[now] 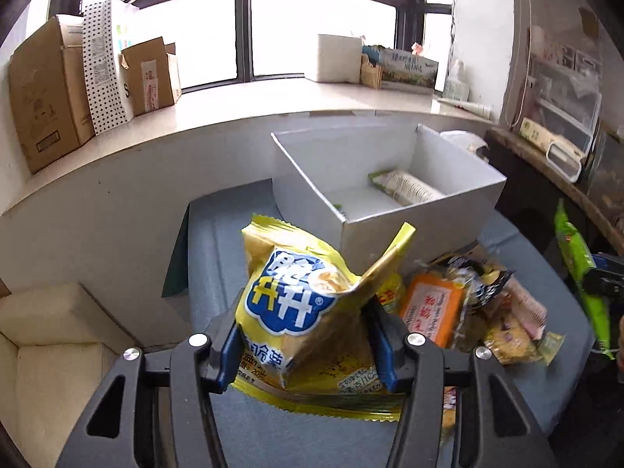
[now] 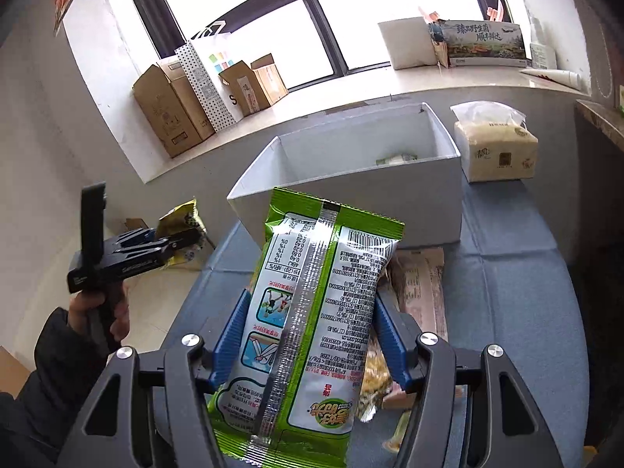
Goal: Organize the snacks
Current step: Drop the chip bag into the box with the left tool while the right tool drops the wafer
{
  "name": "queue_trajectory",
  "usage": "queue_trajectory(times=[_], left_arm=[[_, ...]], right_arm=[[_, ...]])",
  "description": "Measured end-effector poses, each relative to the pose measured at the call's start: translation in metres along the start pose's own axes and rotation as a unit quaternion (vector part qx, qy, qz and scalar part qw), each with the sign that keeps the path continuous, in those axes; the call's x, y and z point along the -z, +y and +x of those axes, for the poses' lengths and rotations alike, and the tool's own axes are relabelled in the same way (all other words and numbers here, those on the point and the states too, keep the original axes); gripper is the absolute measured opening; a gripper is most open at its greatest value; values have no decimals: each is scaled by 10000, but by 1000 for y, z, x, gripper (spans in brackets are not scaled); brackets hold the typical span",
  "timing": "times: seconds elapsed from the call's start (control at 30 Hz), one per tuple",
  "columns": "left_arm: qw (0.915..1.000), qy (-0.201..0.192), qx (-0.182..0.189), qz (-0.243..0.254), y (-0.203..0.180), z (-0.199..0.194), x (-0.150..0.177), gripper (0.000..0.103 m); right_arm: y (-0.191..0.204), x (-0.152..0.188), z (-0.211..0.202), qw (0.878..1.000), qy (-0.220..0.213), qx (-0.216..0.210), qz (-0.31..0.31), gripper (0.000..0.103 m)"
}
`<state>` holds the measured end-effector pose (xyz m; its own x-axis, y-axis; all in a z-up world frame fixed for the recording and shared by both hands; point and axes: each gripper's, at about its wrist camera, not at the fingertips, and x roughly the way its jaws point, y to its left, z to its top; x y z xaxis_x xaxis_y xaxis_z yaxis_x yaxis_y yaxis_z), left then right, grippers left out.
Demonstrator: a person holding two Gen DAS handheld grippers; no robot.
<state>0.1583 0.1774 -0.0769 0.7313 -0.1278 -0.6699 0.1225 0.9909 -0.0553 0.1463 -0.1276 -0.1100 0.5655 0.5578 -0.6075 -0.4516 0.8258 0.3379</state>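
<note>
My left gripper [image 1: 304, 345] is shut on a yellow snack bag [image 1: 308, 304] with a blue logo, held above the grey table [image 1: 218, 257]. It also shows in the right wrist view [image 2: 179, 243] at the left, with the yellow bag [image 2: 181, 220]. My right gripper [image 2: 308, 335] is shut on a green and silver snack packet [image 2: 308, 323], back side facing me, in front of the white box [image 2: 351, 191]. The white box [image 1: 421, 214] holds a cracker pack [image 1: 405, 189]. The green packet [image 1: 585, 277] shows at the right edge. Loose snacks [image 1: 468, 304] lie on the table.
A tissue pack [image 2: 495, 148] stands right of the box. Cardboard boxes [image 1: 46, 93] and a dotted paper bag [image 1: 101, 66] stand on the window sill. A cream cushion [image 1: 46, 335] is at lower left. A dark shelf [image 1: 553, 171] is at the right.
</note>
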Motion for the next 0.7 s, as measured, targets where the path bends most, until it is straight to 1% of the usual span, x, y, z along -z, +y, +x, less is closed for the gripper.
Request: queue_trajectory(times=[0.03, 0.1, 0.17, 0.23, 0.33, 0.4, 0.47, 0.53, 0.63, 0.7], left_arm=[[9999, -65, 72, -64, -4, -9, -3, 59], [9997, -235, -38, 21, -22, -27, -9, 60], [9992, -390, 39, 32, -39, -37, -20, 60], [9987, -483, 77, -131, -47, -37, -38, 60], [9976, -568, -151, -380, -54, -25, -67, 60], [9965, -581, -176, -575, -56, -12, -89, 60], [9962, -592, -209, -600, -60, 3, -110, 60], [9968, -484, -327, -541, -65, 22, -128, 60], [9973, -289, -476, -470, -69, 56, -148, 60], [9967, -129, -711, -370, -71, 77, -154, 60]], right_arm=[[1, -9, 1, 10000, -58, -11, -61, 67], [4, -28, 2, 9996, -187, -19, -206, 67], [6, -48, 3, 9989, -307, -7, -343, 67], [6, -68, 4, 9980, -419, 68, -468, 67], [7, -100, 6, 9948, -678, 32, -763, 67], [6, -121, 12, 9930, -753, 56, -904, 67], [-4, -143, 24, 9935, -727, 85, -876, 67], [-17, -165, 47, 9956, -469, 83, -806, 67], [-38, -189, 84, 9971, -185, 226, -696, 67], [-53, -199, 107, 9975, 64, 227, -661, 67]])
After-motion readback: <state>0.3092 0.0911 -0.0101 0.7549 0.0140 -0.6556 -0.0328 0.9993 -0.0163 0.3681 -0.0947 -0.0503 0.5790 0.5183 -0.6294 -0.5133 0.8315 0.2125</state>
